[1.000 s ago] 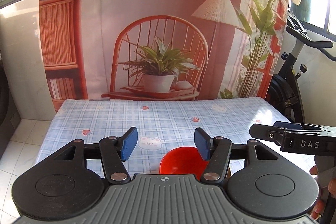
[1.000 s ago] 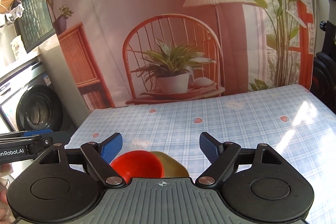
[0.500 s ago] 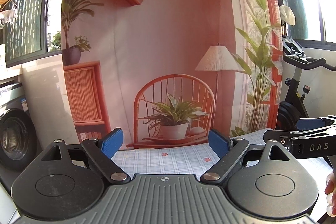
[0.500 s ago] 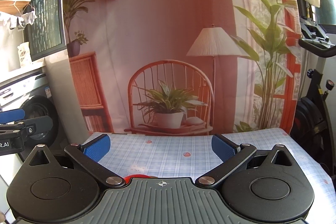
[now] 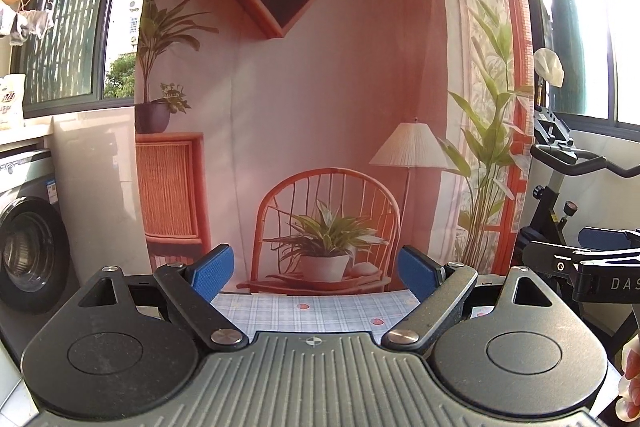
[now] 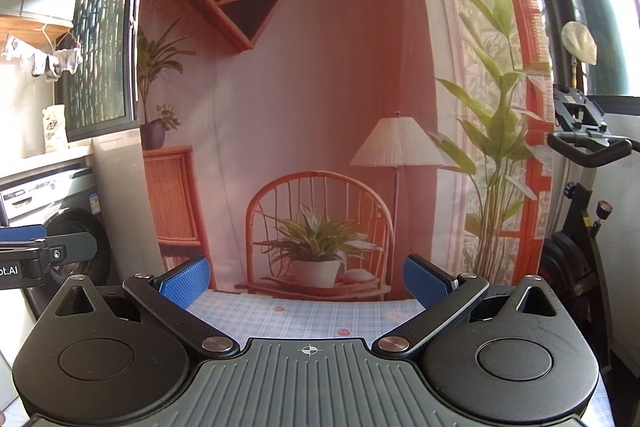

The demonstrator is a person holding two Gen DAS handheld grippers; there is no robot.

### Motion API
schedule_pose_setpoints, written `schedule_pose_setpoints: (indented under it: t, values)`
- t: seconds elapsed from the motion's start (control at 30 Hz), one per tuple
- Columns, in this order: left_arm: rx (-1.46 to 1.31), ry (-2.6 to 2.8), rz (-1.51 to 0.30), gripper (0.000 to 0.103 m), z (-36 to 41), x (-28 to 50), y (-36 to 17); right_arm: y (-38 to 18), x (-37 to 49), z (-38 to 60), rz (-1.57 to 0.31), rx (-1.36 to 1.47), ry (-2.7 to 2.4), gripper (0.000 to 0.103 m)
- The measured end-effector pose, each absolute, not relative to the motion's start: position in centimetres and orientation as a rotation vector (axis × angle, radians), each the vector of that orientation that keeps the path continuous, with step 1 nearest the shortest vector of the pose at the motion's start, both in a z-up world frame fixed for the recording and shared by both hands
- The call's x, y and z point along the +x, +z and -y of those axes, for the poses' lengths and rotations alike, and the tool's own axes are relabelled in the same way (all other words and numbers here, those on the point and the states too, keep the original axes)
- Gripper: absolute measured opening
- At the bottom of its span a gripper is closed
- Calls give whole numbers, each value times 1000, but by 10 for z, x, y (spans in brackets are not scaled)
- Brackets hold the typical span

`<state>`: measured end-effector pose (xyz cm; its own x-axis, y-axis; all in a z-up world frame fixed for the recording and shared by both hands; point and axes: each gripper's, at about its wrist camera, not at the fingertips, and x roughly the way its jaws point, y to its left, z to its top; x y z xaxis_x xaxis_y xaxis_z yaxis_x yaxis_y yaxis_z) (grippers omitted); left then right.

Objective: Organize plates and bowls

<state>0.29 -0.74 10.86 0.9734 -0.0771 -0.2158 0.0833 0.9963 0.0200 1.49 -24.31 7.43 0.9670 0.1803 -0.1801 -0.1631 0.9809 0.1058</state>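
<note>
While both cameras look level across the room, no plate or bowl shows in either view, so where they lie cannot be told. The left gripper [image 5: 316, 269] has its blue pads [image 5: 211, 271] spread wide apart, with nothing between them. The right gripper [image 6: 306, 277] is spread wide in the same way and also holds nothing.

Beyond the fingers only the far strip of the table [image 5: 320, 311] is seen, covered by a pale blue checked cloth with small red marks. Just behind it hangs a printed backdrop [image 5: 320, 87] that shows a rattan chair, a potted plant, a floor lamp and a diamond-shaped shelf.

In the left wrist view the right gripper enters from the right edge, and the white letters "DAS" [image 5: 625, 283] can be read on its black body. In the right wrist view the left gripper enters from the left edge with the letters "ot.AI" [image 6: 9, 271]; the start of that word is cut off by the frame.

A washing machine [image 6: 68, 247] stands at the left of the table, and the small blue sticker on it is too small to read. On the ledge above it stands a white bag [image 6: 55, 128] with dark print that I cannot read. An exercise bike [image 6: 584, 211] stands at the right, near the window.
</note>
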Motion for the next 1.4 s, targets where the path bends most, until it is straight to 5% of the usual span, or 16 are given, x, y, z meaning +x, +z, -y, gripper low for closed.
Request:
schedule_pose_setpoints:
  t: [1.4]
  values:
    - [59, -88, -244, 90, 3, 6, 105, 67, 9, 260, -191, 139, 117, 103]
